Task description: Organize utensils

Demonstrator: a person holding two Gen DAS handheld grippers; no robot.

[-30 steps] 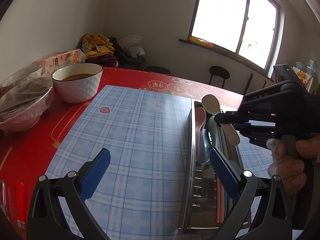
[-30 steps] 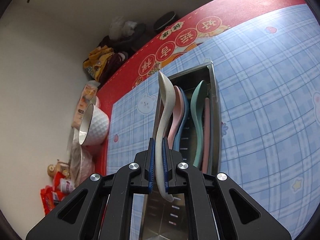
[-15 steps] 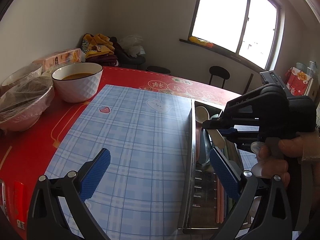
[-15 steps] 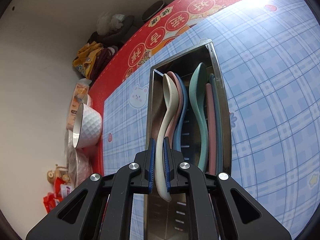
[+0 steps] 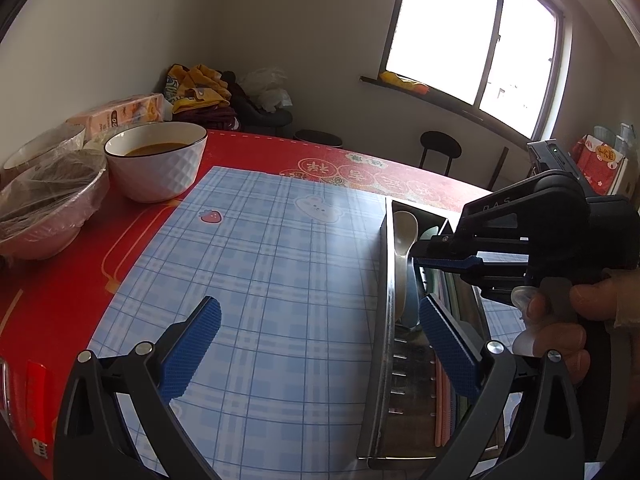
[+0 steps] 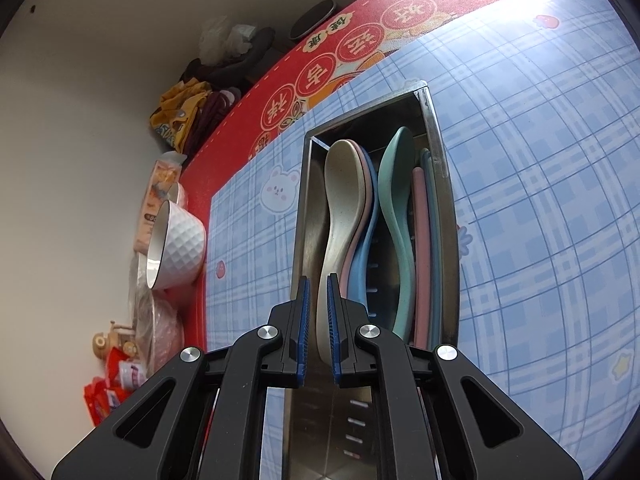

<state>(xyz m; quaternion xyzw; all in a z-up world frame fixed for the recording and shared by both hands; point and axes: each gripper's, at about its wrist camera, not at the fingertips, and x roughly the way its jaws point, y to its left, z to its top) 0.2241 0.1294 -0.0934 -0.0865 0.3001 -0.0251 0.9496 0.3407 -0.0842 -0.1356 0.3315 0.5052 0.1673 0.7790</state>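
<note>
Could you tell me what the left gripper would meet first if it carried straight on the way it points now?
Most likely the blue checked mat. The left gripper is open and angled down over bare mat, with the metal tray just off to its right, though depth is unclear.

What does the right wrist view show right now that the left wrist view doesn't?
Only the right wrist view: the beige spoon lying against the pink spoon and blue spoon, the green spoon beside them, and the right tool shut on the beige spoon's handle.

Only the left wrist view: the window, the open left tool, and a hand.

Both: the metal tray and white bowl.
</note>
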